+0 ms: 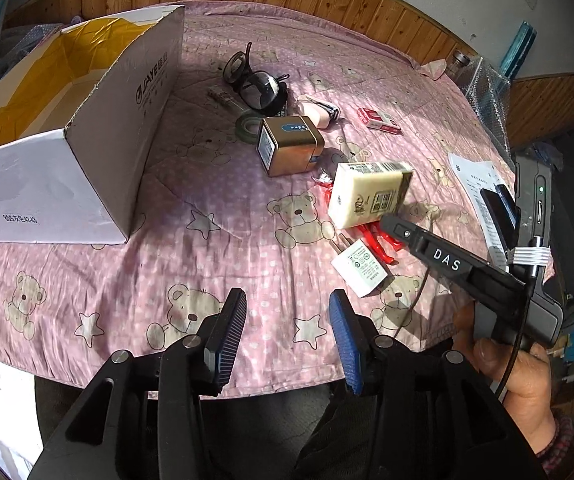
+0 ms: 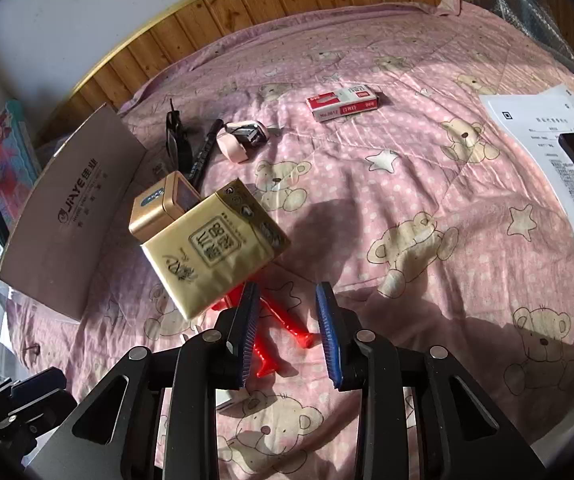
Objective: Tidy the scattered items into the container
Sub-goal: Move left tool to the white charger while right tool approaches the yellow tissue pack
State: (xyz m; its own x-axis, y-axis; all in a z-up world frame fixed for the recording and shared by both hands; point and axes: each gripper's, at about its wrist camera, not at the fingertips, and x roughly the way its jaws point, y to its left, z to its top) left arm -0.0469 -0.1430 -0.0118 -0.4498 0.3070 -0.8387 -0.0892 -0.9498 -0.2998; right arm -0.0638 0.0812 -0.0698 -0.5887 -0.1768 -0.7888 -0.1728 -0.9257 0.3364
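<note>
While my right hand (image 1: 515,372) reaches in from the counter's right edge, my right hand-held gripper (image 2: 287,332) looks released, jaws apart over the red clip (image 2: 283,326), though its left finger may touch the tilted tissue pack (image 2: 215,248). That pack's long axis slants toward the cardboard box (image 1: 87,128) at the left edge. My left hand-held gripper (image 1: 287,336) hangs released and empty above the near edge.

The open white cardboard box (image 1: 87,152) with a yellow lining stands upright. Right of the box lie black-framed glasses (image 1: 253,80), a gold square tin (image 1: 287,144) on its side, a tilted cream tissue pack (image 1: 367,196), red plastic clips (image 2: 283,328), a white plug adapter (image 1: 361,270) and, farthest from it, a red-and-white staple box (image 2: 343,103).
</note>
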